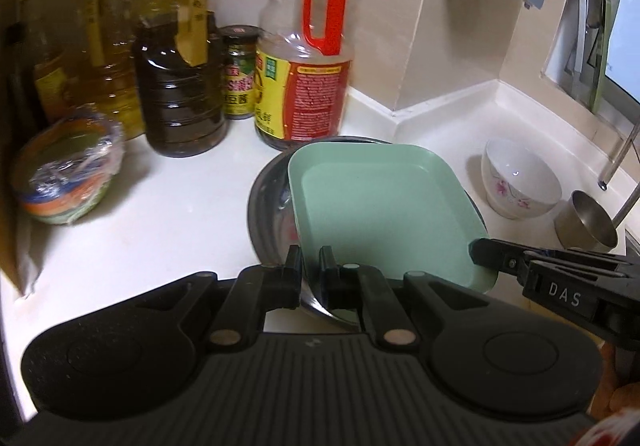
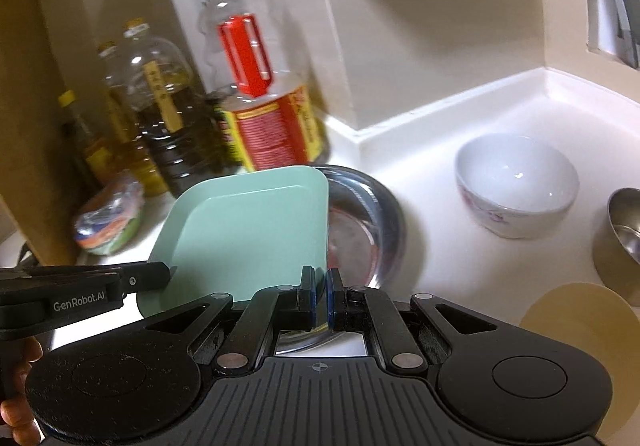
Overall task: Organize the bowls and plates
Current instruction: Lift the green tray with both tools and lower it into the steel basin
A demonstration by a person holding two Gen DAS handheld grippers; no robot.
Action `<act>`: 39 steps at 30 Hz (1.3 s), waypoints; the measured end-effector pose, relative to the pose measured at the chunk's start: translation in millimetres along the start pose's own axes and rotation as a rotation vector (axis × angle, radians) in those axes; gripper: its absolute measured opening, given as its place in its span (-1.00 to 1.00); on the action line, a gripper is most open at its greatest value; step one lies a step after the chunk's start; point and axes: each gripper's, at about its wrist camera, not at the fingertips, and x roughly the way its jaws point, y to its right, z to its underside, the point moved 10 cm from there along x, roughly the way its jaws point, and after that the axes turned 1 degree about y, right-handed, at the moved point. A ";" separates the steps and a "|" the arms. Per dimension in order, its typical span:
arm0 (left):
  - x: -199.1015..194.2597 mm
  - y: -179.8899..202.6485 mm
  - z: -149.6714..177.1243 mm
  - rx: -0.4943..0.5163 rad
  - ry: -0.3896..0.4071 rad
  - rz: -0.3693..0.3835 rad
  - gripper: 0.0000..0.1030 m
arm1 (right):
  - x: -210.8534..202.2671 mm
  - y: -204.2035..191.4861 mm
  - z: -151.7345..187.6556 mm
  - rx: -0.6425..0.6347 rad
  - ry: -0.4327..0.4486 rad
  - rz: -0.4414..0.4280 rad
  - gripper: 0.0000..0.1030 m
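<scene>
While both claws clamp the steel plate's [image 1: 268,202] near rim, left claw [image 1: 310,262] at seven o'clock, right claw [image 2: 320,286] at five, the green tray [image 1: 384,206] rides level on it above the desk [image 1: 160,206].

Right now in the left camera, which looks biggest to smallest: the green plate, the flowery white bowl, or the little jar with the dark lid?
1. green plate, though it sits nearest the camera
2. white bowl
3. jar, farthest back, so it may look smaller than it is
</scene>
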 end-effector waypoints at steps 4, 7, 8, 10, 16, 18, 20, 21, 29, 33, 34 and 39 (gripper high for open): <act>16.9 -2.5 -2.8 0.002 -0.029 0.010 -0.86 | 11.0 7.3 -1.8 0.017 -0.018 0.023 -0.90; 28.4 -6.1 -2.6 0.000 -0.055 0.012 -0.86 | 20.4 9.7 -2.2 0.025 -0.035 0.032 -0.90; 31.8 -7.4 -2.1 -0.001 -0.063 0.014 -0.86 | 23.6 10.2 -2.2 0.027 -0.042 0.035 -0.90; 36.5 -9.3 -2.1 -0.002 -0.072 0.017 -0.86 | 29.1 11.6 -1.0 0.030 -0.054 0.042 -0.90; 46.3 -12.0 -5.3 0.005 -0.087 0.020 -0.86 | 41.9 13.7 -1.9 0.042 -0.077 0.056 -0.90; 49.4 -12.7 -6.0 0.008 -0.092 0.021 -0.86 | 44.1 14.4 -2.3 0.047 -0.080 0.059 -0.90; 52.2 -13.1 -6.0 0.010 -0.100 0.023 -0.86 | 46.7 15.4 -2.5 0.054 -0.085 0.063 -0.90; 53.3 -13.3 -6.2 0.011 -0.101 0.023 -0.85 | 47.4 15.8 -2.2 0.056 -0.088 0.065 -0.90; 53.2 -14.6 -11.9 0.033 -0.087 0.011 -0.71 | 51.5 20.3 -4.2 0.088 -0.105 0.075 -0.90; 50.4 -13.7 -14.0 0.037 -0.082 0.013 -0.70 | 47.9 20.3 -7.2 0.078 -0.081 0.086 -0.80; 49.1 -13.1 -14.1 0.039 -0.080 0.013 -0.70 | 46.7 20.2 -8.0 0.081 -0.076 0.083 -0.76; 40.2 -9.9 -14.2 0.044 -0.067 0.011 -0.65 | 38.5 19.0 -10.8 0.087 -0.051 0.073 -0.30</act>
